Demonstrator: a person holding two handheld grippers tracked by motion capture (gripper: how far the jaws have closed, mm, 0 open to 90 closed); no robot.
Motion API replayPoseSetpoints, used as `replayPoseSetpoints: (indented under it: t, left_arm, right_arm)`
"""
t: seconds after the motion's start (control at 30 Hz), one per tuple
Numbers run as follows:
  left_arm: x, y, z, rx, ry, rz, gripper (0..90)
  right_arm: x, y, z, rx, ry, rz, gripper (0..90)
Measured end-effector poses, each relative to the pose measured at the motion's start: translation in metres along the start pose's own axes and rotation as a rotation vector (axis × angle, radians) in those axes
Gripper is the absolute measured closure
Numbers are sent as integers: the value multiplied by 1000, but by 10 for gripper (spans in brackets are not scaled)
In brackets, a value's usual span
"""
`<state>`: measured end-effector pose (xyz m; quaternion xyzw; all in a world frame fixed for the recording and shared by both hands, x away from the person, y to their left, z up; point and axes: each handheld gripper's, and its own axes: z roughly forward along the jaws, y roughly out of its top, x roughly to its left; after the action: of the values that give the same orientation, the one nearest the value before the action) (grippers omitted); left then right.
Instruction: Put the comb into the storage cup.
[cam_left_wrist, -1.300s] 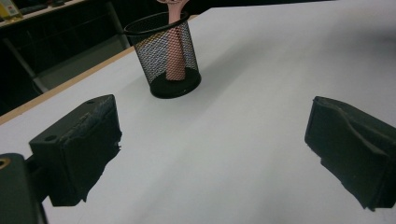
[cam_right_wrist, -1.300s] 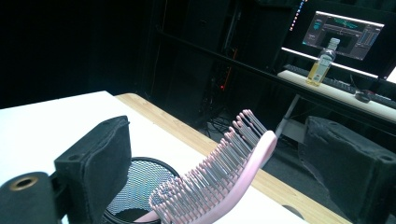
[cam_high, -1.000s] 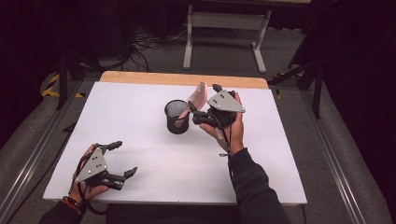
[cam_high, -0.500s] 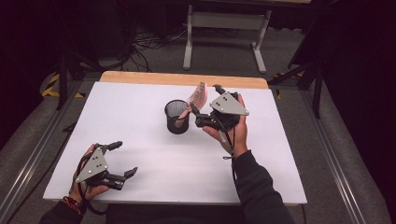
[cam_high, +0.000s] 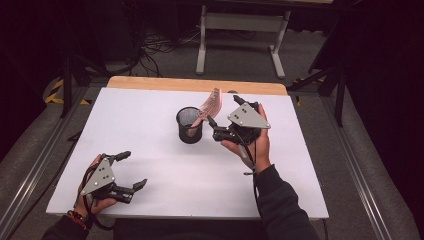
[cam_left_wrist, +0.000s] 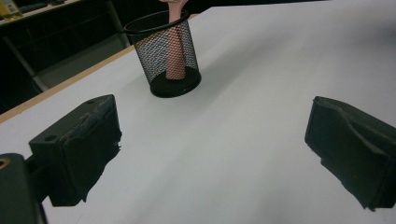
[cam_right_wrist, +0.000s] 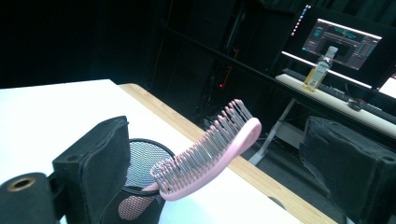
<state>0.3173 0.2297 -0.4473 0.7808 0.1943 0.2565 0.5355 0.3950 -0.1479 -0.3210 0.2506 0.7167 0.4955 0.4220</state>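
White tabletop (cam_high: 150, 130) carries everything in the high view, with a strip of bare wood along its far edge. Nearest the person, at the front left corner, the left gripper (cam_high: 131, 170) rests low over the surface in the left hand, its jaws spread wide with nothing between them; the left gripper view confirms this, showing only bare table between the two black pads (cam_left_wrist: 79, 140). Farther in, past the middle of the table, stands a black wire-mesh pen cup (cam_high: 189, 125), upright. A pink hairbrush (cam_high: 208, 106) sits in it handle-down, leaning toward the right and far side, its bristled head rising well above the rim. Just to the right of the cup, the right gripper (cam_high: 224, 116) is held in the right hand, jaws parted on either side of the brush head without touching it, as the right gripper view shows. Beyond the table, a monitor (cam_right_wrist: 343, 39) glows behind a small bottle (cam_right_wrist: 320, 70) on a desk.
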Motion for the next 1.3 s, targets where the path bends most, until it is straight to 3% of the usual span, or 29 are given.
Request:
replayPoseSetpoints:
  t: [0.6,1.3]
  left_arm:
    - [0,-1,1,6,-3,-1,45]
    - [0,0,2,9,-2,2,45]
  right_arm:
    - [-4,-12,-16,34,4,-18,89]
    - [-6,-22,-37,26,-6,-33,96]
